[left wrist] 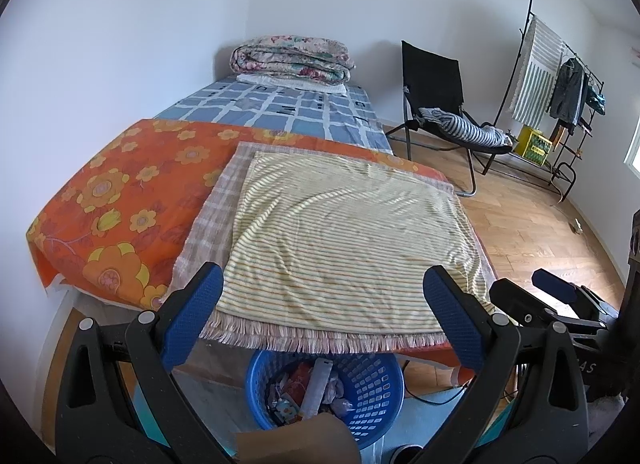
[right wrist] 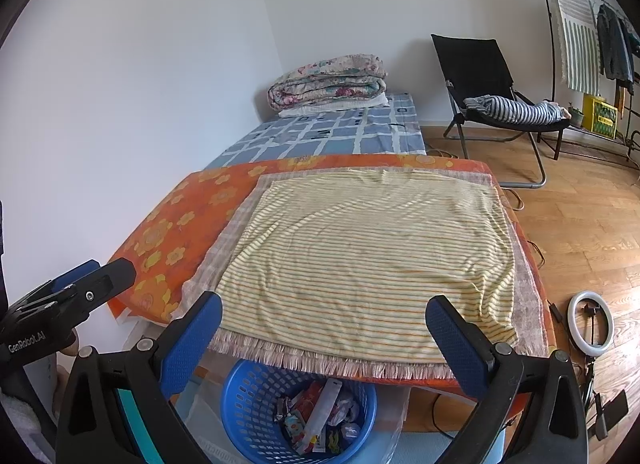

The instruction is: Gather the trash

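Left wrist view: left gripper (left wrist: 322, 318) spread wide, empty, above blue basket (left wrist: 372, 388) on the floor under the bed's near edge, trash (left wrist: 316, 388) (wrappers, crumpled paper) inside. Striped cloth (left wrist: 340, 223) over the near end of the bed (left wrist: 276, 107); black chair (left wrist: 436, 103) and clothes rack (left wrist: 560, 95) beyond.

Right wrist view: right gripper (right wrist: 322, 338) likewise parted, holding nothing. Same basket (right wrist: 244, 404), trash (right wrist: 320, 412) inside. "GenRobot.AI" on other gripper at left. Ring light (right wrist: 591, 320) on wooden floor (right wrist: 580, 232).
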A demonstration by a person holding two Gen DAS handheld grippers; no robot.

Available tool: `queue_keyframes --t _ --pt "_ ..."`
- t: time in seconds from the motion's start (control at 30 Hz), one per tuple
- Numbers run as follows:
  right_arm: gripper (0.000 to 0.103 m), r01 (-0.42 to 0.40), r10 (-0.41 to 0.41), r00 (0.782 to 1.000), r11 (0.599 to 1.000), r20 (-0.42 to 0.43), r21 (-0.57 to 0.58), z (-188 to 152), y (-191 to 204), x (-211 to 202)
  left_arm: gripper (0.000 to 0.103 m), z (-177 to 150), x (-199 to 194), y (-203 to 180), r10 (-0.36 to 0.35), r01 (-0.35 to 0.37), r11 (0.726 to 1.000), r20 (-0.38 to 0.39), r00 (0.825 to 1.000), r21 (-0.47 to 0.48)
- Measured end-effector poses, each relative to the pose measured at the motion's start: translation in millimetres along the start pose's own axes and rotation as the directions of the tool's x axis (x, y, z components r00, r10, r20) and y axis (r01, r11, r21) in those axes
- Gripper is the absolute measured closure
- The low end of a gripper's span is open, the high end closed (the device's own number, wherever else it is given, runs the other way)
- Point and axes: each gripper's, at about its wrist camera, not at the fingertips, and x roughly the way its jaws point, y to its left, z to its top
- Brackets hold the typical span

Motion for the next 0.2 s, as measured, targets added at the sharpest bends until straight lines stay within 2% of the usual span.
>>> queue_keyframes --t 0.2 --pt "0.0 0.001 -0.001 1.0 1.0 -0.018 0.001 -1.6 -0.1 10.2 0.001 -1.7 2.6 -0.3 0.017 -0.017 1.0 0.001 1.0 0.001"
